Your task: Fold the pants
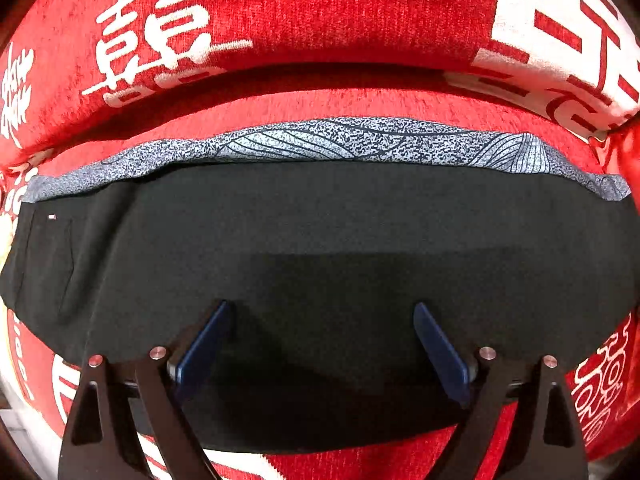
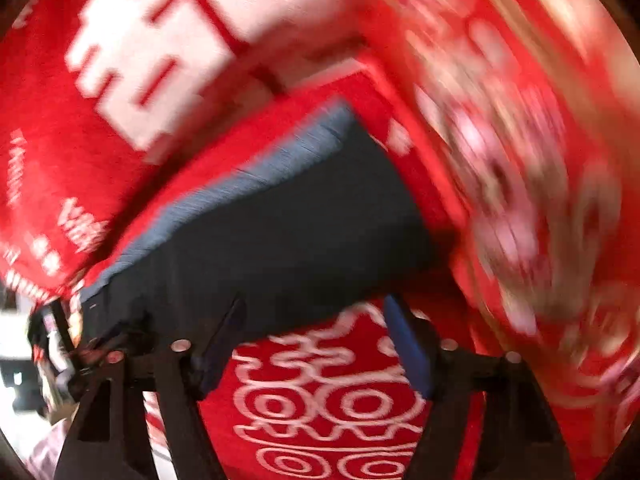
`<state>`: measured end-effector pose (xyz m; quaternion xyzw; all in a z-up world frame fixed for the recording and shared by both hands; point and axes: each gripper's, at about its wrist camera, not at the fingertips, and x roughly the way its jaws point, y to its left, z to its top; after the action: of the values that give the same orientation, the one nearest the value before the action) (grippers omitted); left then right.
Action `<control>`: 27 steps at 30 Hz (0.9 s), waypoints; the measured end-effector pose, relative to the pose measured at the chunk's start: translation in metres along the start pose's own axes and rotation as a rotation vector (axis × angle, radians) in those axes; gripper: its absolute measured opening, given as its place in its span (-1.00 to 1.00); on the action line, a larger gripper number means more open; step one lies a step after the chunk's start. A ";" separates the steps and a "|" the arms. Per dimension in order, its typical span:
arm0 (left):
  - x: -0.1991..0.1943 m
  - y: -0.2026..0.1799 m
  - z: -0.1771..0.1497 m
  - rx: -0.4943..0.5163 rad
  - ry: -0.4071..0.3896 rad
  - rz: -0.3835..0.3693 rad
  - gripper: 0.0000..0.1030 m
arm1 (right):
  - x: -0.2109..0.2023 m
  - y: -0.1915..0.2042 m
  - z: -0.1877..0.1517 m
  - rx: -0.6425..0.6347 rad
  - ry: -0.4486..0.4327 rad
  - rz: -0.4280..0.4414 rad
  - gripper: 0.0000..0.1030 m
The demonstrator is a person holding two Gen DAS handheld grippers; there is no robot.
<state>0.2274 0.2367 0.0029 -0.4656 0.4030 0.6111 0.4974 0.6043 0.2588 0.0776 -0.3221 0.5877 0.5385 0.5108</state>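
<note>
Pants: I see the black pants [image 1: 320, 264] lying flat on the red sofa cover [image 1: 320, 8], already folded into a broad band, with a grey patterned fabric [image 1: 360, 140] showing along the far edge.
Left gripper: my left gripper [image 1: 322, 344] hangs just over the near part of the black cloth, blue fingers [image 1: 204, 344] spread wide and nothing between them.
Right gripper: my right gripper [image 2: 316, 344] is also spread wide and empty, off the near right corner of the pants [image 2: 280, 240], over the white pattern of the red cover [image 2: 320, 400].
View quality: the right wrist picture is heavily smeared (the camera looks to be swinging), so I can't say how close that gripper sits to the cloth edge.
Step in hand: I judge the next fold is being set up, with both grippers yet to take an edge.
Doing it well: I'd bring each gripper to a matching corner of the near edge, pinch all layers together, lift evenly, and lay the edge square onto the far one.
Risk: catching only the top layer would drag the stack askew.
</note>
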 end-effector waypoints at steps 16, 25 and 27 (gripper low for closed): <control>-0.032 -0.010 0.052 0.091 -0.072 0.052 0.81 | -0.033 0.028 0.004 -0.139 -0.099 -0.080 -0.31; 0.024 -0.027 0.087 0.104 -0.060 0.117 0.82 | 0.055 0.071 0.090 -0.301 -0.039 -0.166 0.09; 0.019 -0.014 0.074 0.093 -0.079 0.100 0.89 | 0.056 0.066 0.088 -0.365 -0.068 -0.174 -0.17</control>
<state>0.2279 0.3145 0.0024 -0.3967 0.4340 0.6336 0.5029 0.5500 0.3676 0.0539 -0.4403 0.4329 0.6005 0.5081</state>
